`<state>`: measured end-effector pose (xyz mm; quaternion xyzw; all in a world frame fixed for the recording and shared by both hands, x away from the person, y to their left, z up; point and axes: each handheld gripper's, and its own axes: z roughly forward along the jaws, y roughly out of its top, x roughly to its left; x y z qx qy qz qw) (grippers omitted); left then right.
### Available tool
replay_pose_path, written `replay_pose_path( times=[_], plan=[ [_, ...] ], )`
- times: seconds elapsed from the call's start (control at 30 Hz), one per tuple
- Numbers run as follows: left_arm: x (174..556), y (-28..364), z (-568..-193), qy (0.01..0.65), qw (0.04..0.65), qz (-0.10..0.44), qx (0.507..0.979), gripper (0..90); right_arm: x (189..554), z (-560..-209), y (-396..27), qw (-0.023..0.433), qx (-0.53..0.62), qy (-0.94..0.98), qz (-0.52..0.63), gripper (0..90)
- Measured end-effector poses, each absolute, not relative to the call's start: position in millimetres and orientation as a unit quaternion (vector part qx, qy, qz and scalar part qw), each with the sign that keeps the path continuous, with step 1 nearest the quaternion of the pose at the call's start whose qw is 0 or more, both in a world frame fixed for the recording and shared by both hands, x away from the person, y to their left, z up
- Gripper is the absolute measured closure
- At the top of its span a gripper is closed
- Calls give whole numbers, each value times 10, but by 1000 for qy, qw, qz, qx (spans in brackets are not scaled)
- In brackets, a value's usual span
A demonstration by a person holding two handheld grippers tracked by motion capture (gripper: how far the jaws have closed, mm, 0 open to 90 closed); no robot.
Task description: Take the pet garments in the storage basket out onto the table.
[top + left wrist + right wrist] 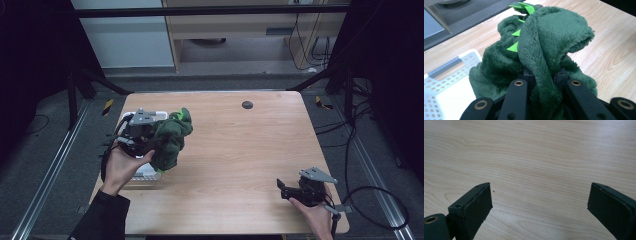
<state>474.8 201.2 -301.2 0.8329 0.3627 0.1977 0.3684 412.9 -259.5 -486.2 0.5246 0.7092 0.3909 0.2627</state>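
A dark green plush garment (171,137) with bright green spikes hangs from my left gripper (152,142), lifted above the left side of the wooden table (240,150). In the left gripper view the fleece (549,45) bunches between the two black jaws, and my left gripper (544,77) is shut on it. Over the table's near right corner, my right gripper (281,189) is held low. Its jaws stand wide apart in the right gripper view, with bare wood between them (539,205).
A white perforated basket (147,176) sits at the table's left edge, under and behind the held garment; its rim (454,67) lies left of the fleece. A small dark round disc (247,104) lies near the table's far edge. Cables trail on the floor at the right.
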Motion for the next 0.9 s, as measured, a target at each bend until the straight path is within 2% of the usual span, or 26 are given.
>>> replay_pose_path(
  times=[0.9],
  plan=[
    [4798,1484,-3098,322,367,172,856,779,4122,-4851,-2592,268,522,709,392,55]
  ],
)
